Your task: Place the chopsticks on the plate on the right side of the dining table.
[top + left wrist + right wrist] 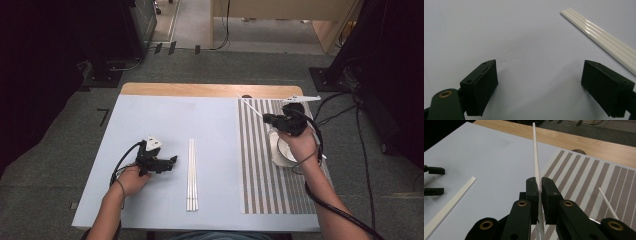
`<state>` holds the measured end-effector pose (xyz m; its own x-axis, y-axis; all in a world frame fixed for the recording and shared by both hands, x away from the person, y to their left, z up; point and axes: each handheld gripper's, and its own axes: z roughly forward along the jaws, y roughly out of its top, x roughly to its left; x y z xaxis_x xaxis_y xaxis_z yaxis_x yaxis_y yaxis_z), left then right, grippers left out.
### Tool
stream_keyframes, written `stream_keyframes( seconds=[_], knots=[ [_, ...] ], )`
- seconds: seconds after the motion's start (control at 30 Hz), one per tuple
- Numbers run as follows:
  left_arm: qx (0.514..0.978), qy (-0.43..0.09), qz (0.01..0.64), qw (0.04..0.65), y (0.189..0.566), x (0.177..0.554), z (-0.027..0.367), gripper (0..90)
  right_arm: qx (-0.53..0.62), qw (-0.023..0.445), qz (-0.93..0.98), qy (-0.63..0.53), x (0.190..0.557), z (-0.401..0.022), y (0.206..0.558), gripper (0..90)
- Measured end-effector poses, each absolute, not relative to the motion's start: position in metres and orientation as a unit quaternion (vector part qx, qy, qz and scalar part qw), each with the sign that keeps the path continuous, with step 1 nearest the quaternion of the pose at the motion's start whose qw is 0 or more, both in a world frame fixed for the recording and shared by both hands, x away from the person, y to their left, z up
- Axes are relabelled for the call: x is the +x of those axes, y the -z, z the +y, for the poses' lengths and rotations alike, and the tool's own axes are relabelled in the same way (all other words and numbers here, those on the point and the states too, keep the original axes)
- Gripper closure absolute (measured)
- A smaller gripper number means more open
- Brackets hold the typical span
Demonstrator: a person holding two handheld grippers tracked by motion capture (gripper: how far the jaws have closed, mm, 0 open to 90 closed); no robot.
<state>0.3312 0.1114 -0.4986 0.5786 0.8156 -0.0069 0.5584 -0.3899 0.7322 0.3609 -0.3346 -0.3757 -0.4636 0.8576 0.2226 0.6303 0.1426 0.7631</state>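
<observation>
A single white stick (535, 162) is clamped between the closed jaws of the right gripper (276, 119), held above the striped mat (260, 170) at about two o'clock on the table (200, 90), its free end slanting toward eleven o'clock. The grip is taken low on a long, thin, smooth rod — so it is judged that the stick could pivot or slide between the pads if swung quickly, and its far tip could catch the board (165, 125). A white cup (281, 150) with another stick (607, 203) stands directly beneath the hand and could be knocked over. Four sticks (192, 175) are laid side by side at six o'clock; they could be scattered by a careless placement. The left gripper (167, 162) is rested at eight o'clock, its jaws spread apart and empty — just beside the row.
</observation>
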Motion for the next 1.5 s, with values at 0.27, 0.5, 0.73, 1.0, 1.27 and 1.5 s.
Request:
stream_keyframes(
  seconds=[0.27,0.5,0.73,1.0,1.27,1.5],
  knots=[
    [0.814,-0.181,0.422,0.356,0.499,0.331,0.111,13.5,0.511,0.141,0.738,-0.418,0.360,-0.353,0.372,85.0],
    [0.815,-0.180,0.421,0.355,0.499,0.331,0.112,13.5,0.516,0.145,0.733,-0.419,0.359,-0.370,0.367,85.0],
    [0.815,-0.180,0.421,0.355,0.499,0.331,0.112,13.5,0.528,0.153,0.726,-0.413,0.359,-0.391,0.371,85.0],
    [0.815,-0.180,0.422,0.355,0.499,0.331,0.112,13.5,0.536,0.158,0.716,-0.418,0.357,-0.416,0.375,85.0],
    [0.815,-0.180,0.422,0.355,0.499,0.331,0.112,13.5,0.542,0.161,0.716,-0.410,0.358,-0.430,0.384,85.0],
    [0.815,-0.180,0.422,0.355,0.499,0.331,0.112,13.5,0.549,0.158,0.709,-0.413,0.356,-0.444,0.396,85.0]
  ],
)
